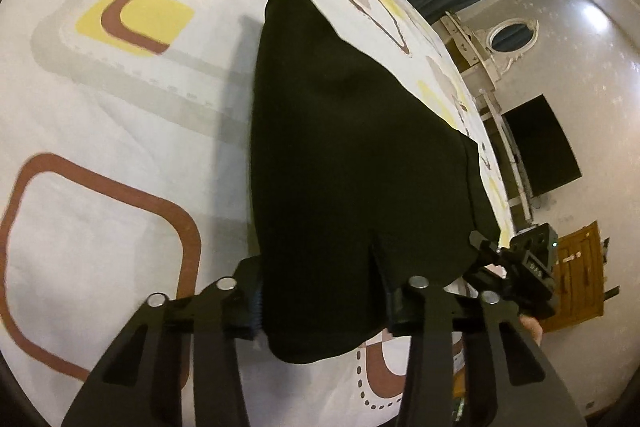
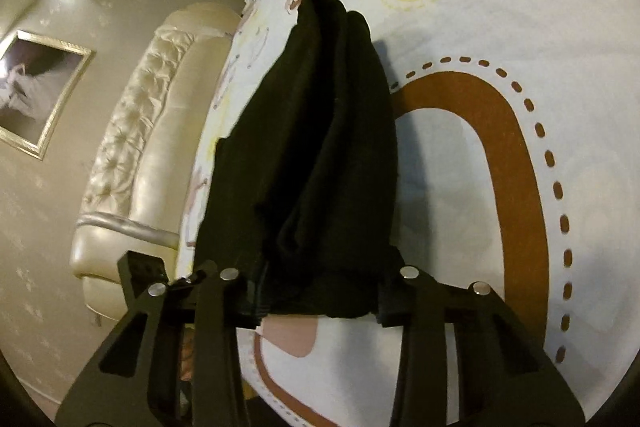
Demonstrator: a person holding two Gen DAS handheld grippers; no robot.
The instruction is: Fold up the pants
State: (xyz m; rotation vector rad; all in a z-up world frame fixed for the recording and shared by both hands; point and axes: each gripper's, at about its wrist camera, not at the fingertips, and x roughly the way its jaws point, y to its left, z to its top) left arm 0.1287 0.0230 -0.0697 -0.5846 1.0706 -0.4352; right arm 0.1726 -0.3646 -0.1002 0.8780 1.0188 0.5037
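Black pants held at one end by both grippers, over the patterned bedsheet.

The pants (image 1: 340,155) run lengthwise straight away from both grippers, their far end tapering onto the bedsheet (image 1: 120,131), the near end raised off it. The left gripper (image 1: 320,311) is clamped on bunched cloth at the near edge, jaws narrowed onto it. The right gripper (image 2: 316,303) grips the same near edge likewise, its body visible just beside the pants in the left view. Judgement: both hands stand equally near; the coming fold turns on carrying this near end forward along the garment's long axis.
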